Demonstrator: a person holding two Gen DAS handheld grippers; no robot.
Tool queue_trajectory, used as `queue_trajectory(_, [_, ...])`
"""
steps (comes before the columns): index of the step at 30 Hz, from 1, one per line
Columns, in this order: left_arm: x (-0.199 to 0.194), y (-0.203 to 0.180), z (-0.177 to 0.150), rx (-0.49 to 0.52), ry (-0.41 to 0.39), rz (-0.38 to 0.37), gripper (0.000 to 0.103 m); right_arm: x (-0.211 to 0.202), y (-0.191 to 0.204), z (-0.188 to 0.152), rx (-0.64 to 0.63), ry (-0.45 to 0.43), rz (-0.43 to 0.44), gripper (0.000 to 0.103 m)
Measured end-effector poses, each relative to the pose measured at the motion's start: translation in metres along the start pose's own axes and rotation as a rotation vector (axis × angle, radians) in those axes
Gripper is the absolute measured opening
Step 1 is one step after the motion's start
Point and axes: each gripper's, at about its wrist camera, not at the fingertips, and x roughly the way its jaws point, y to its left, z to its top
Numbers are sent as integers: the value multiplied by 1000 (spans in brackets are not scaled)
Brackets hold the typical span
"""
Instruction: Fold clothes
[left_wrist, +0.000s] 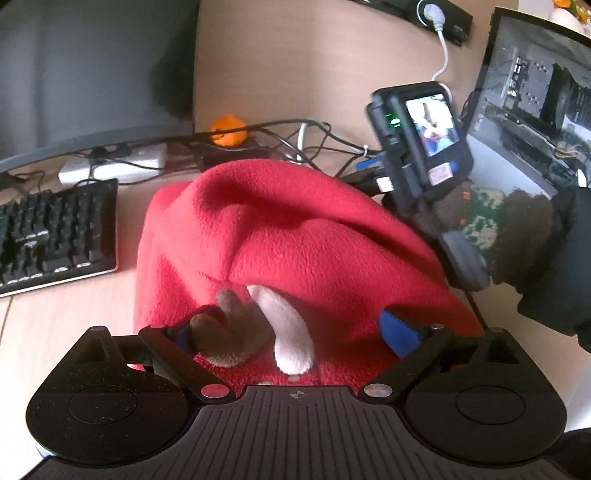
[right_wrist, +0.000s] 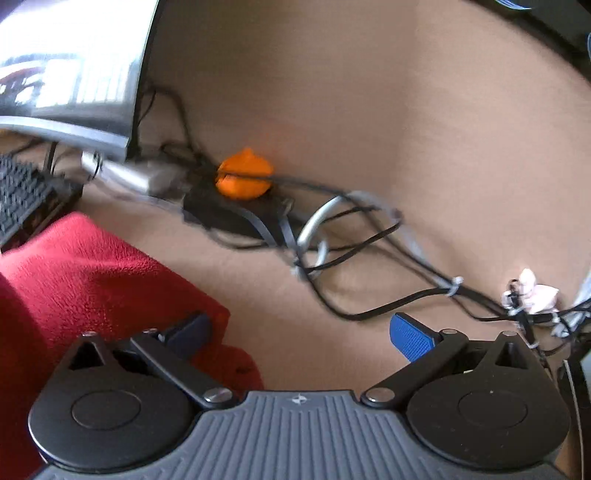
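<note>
Red fleece fills the middle of the left wrist view: a bulky red garment (left_wrist: 295, 236) lies heaped on a pale wooden desk (left_wrist: 66, 317), rising in soft folds just ahead of the left gripper (left_wrist: 291, 332). Behind the heap to the left stands a dark curved monitor (left_wrist: 92, 70), with a black keyboard (left_wrist: 55, 232) on the desk below it. The left gripper's blue-padded fingers (left_wrist: 399, 332) are spread wide, with the near edge of the fleece between them; a tan plush piece (left_wrist: 229, 336) and a white plush piece (left_wrist: 288, 328) sewn to the garment also sit in that gap, the tan one against the left pad. To the right, a hand in a brown and green knitted glove (left_wrist: 491, 221) holds the other tool, which carries a small lit screen (left_wrist: 432, 125). In the right wrist view, the right gripper (right_wrist: 299, 336) is likewise wide open and holds nothing; its left finger (right_wrist: 188, 332) overlaps the corner of the red garment (right_wrist: 92, 280), though contact cannot be judged, and its right finger is over bare desk. Farther back, a tangle of black and grey cables (right_wrist: 351, 240) runs across the desk, and a small orange object (right_wrist: 243, 179) sits against the wall.
</note>
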Motion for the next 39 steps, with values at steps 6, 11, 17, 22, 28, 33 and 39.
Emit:
queue_trajectory(6, [17,4,21,-7,-5,-15,100,-56,-43,-1,166,-36,17,103])
queue_trajectory(11, [-24,5,19,8,-28,-60,100,-104,-15,-33,107,-4,77,103])
queue_trajectory(17, [-75,2,-32,128,23,-84,100,-160,24,-74,23,39,145,103])
queue_trajectory(22, [-65,-5,-70,163,106,-31,100,-194,57,-110,-91,71,136,103])
queue_trajectory(28, [-76,0,-74,110,100,-71,100,-202,62,-139,-92,81,65,103])
queue_trajectory(33, [-84,11,-70,55,84,-96,100,-204,77,-149,-83,62,-26,103])
queue_trajectory(39, [-81,19,-70,32,67,-58,100,-217,103,-159,-105,35,-148,103])
